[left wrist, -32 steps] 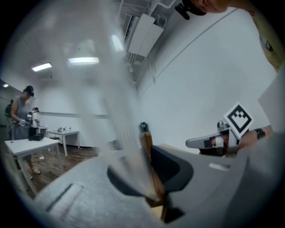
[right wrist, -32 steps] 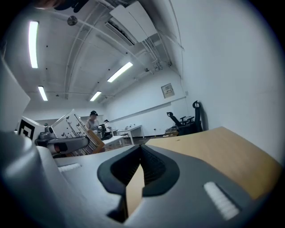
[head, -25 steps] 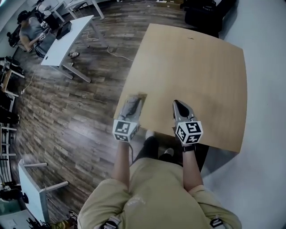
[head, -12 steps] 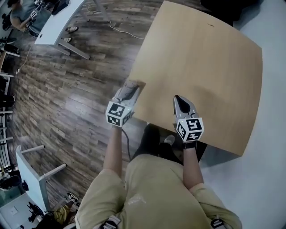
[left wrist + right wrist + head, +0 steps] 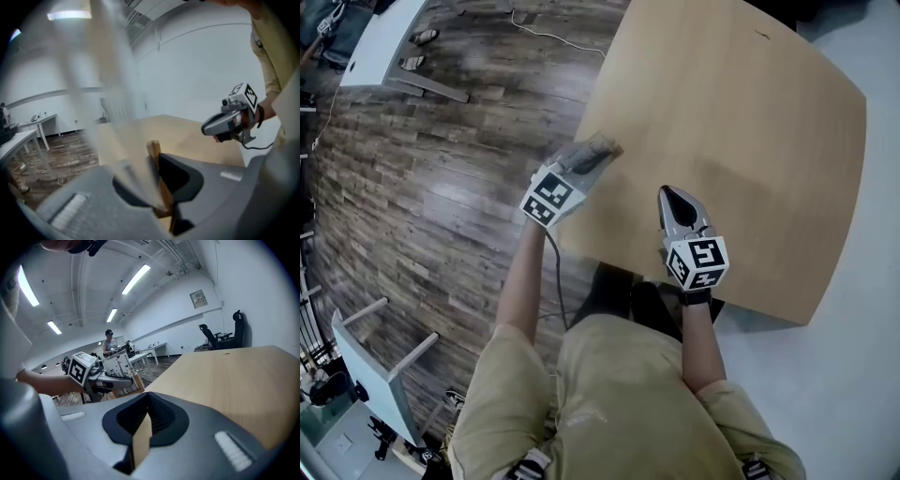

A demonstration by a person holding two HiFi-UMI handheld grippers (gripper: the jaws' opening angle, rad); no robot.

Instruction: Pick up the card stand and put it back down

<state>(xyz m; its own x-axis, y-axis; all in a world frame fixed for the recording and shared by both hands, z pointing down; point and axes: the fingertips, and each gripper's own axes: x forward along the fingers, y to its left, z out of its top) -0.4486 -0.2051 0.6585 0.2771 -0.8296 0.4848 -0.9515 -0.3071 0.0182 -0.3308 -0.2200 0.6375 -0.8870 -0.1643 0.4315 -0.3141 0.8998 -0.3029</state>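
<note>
The card stand (image 5: 154, 151) is a small wooden base with a clear upright panel (image 5: 117, 368) that carries print. My left gripper (image 5: 600, 152) is shut on the wooden base and holds the stand over the near left edge of the light wood table (image 5: 750, 112). The panel is blurred in the left gripper view. In the right gripper view the left gripper (image 5: 125, 379) and the stand sit at the left. My right gripper (image 5: 669, 195) hovers over the table's near edge, to the right of the left one, jaws together with nothing in them.
Dark wood floor (image 5: 441, 187) lies left of the table, with a white desk (image 5: 380, 42) and a cable (image 5: 548, 33) further off. A white frame (image 5: 375, 375) stands at lower left. Office chairs (image 5: 211, 336) and a person (image 5: 108, 341) are beyond the table.
My left gripper, still holding the stand, has swung right and further over the table's edge. The right gripper has shifted only a little in the picture.
</note>
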